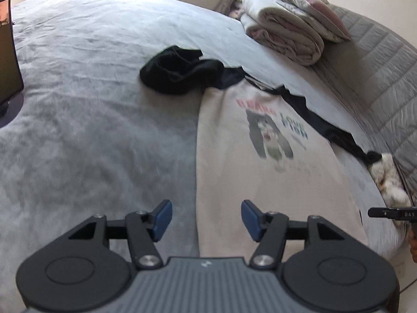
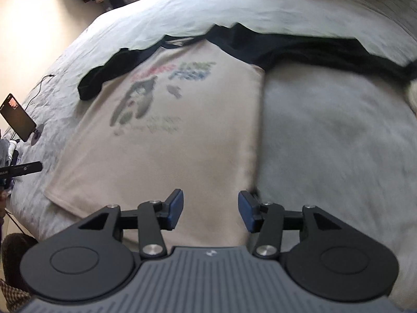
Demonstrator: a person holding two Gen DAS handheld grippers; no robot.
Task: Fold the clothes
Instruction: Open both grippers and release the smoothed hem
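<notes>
Two tools hang over one cream raglan shirt point(image 2: 161, 140) spread face-up on the bed point(image 1: 86, 83), each with its blue-padded jaws wide apart and nothing between them. The left tool point(image 1: 206, 220) straddles the shirt's left side edge near the hem; the right tool point(image 2: 211, 210) sits over the opposite edge, a placement that suits pinching both sides together. The shirt is soft, limp knit with a blurred cartoon print and dark sleeves: the left sleeve point(image 1: 177, 71) lies bunched, the right sleeve point(image 2: 325, 52) stretched out straight. No fold in the body shows. A folded quilt point(image 1: 284, 34) rests by the padded headboard point(image 1: 378, 78).
</notes>
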